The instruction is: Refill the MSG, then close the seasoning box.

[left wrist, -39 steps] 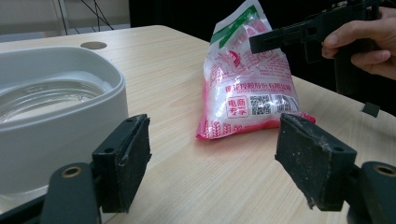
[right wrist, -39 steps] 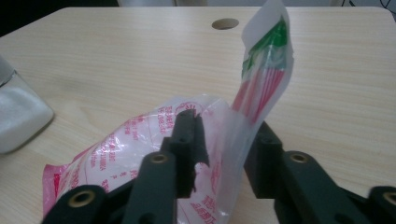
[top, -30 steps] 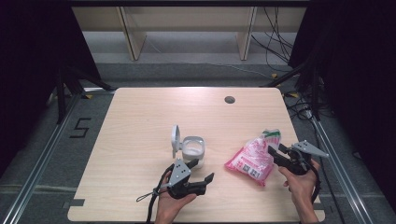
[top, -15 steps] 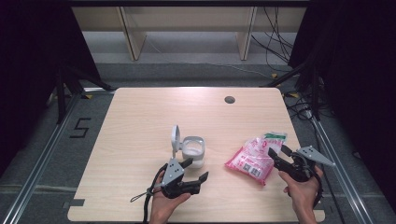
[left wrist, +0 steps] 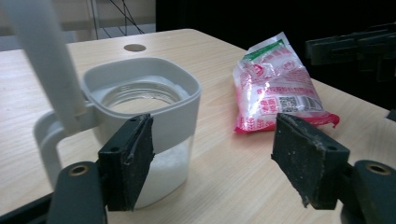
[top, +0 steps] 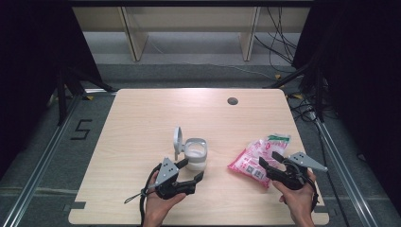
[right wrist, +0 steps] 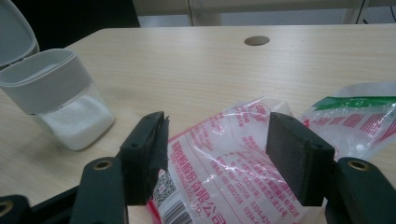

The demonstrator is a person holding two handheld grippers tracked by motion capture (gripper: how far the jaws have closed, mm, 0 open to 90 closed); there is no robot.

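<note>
Pale wooden worktop (top: 142,127) with a round cable hole (top: 232,100) near its far edge, dark floor and shelving beyond. Landmark: white lidded container (top: 195,153), lid hinged upright, holding white granules, at the worktop's near centre. Left of and nearer than the container, the left claw (top: 193,171) stands with jaws spread, empty, one jaw just beside the container wall; contact cannot be judged. Right of the container, well apart, a pink printed bag (top: 257,157) lies flat. Right claw (top: 268,164), jaws parted, hovers at the bag's near edge, not clamping it.
</note>
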